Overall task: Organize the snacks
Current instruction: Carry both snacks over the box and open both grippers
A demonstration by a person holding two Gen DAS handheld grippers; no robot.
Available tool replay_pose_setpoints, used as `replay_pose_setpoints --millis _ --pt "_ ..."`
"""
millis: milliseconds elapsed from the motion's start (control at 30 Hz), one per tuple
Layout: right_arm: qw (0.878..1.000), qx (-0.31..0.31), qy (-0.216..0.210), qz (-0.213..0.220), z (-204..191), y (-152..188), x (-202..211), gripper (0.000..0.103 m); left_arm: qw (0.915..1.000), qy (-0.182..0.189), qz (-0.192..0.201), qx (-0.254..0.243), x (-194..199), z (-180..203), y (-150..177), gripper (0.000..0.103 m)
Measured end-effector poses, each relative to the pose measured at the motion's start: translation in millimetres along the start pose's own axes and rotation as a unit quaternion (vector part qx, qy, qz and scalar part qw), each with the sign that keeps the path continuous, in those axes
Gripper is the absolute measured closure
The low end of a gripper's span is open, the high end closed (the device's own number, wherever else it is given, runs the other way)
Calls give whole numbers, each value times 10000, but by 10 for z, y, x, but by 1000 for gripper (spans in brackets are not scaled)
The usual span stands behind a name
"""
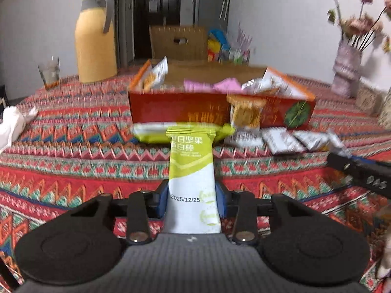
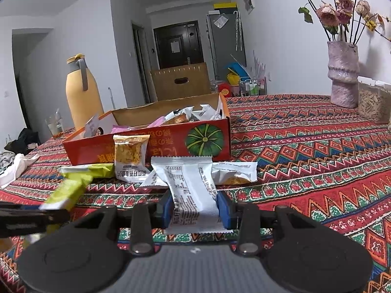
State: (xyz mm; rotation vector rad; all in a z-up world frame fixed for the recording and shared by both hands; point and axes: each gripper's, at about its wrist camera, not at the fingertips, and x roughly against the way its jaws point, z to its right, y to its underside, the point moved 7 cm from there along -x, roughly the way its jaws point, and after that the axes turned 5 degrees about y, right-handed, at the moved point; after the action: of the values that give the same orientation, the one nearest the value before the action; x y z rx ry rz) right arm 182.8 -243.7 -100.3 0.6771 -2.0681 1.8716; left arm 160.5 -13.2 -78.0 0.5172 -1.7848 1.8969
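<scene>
**Both grippers loaded, box half filled**

Left gripper (image 1: 191, 201) clamps a green nut bar (image 1: 190, 171); right gripper (image 2: 195, 210) clamps a white snack pack (image 2: 191, 190). Beyond them several loose packets (image 2: 132, 157) lie on the tablecloth (image 2: 317, 151) against the red box (image 2: 171, 144). Box already holds some snacks; I judge roughly midway.
</scene>
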Motion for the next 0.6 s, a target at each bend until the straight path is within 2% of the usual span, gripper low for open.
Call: replay_pose_setpoints --millis 233,433,600 --pt "9998 96 1 193 -65 -92 102 65 9945 249 1013 -13 355 -12 -355 64" --pt "9985 230 -65 492 -203 -306 229 65 9907 193 1348 -69 404 -9 -606 64" --pt "9966 368 -96 734 -330 -522 276 65 9888 232 1471 -96 382 -3 -766 64"
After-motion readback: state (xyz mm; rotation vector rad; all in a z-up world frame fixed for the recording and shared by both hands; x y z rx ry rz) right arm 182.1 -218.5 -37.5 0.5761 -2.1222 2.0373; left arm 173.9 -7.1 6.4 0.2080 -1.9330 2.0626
